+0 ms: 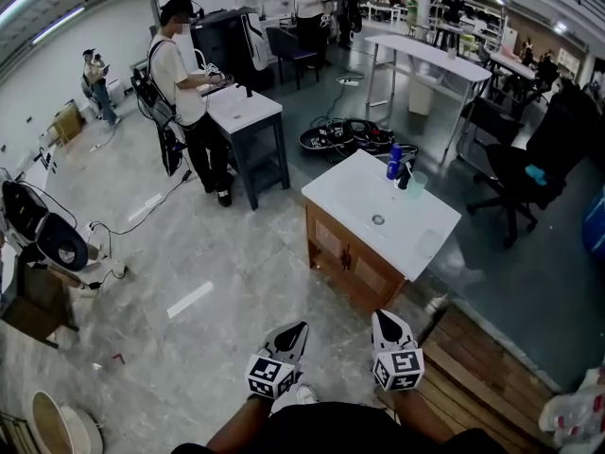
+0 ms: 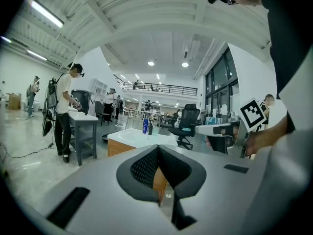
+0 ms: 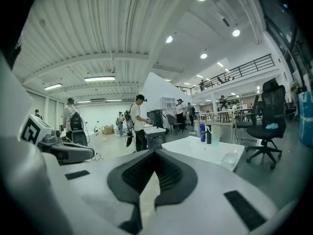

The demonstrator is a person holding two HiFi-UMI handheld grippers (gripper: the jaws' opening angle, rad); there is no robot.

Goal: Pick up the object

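A white-topped wooden cabinet (image 1: 359, 201) stands ahead of me. At its far corner are a blue bottle (image 1: 394, 161), a dark bottle (image 1: 405, 174) and a clear cup (image 1: 418, 184). A small round piece (image 1: 378, 219) lies mid-top, and a clear dish (image 1: 427, 242) sits near the right edge. My left gripper (image 1: 295, 328) and right gripper (image 1: 381, 316) are held low, close to my body and well short of the cabinet. Both are shut with nothing between the jaws. The left gripper view shows the blue bottle (image 2: 145, 125) far off; the right gripper view shows it too (image 3: 202, 132).
A person (image 1: 184, 74) works at a grey table (image 1: 248, 112) at the back left. Cables (image 1: 350, 135) lie on the floor behind the cabinet. A black office chair (image 1: 515, 173) stands to the right, and wooden decking (image 1: 482, 367) lies at my right foot. A fan (image 1: 47, 235) stands far left.
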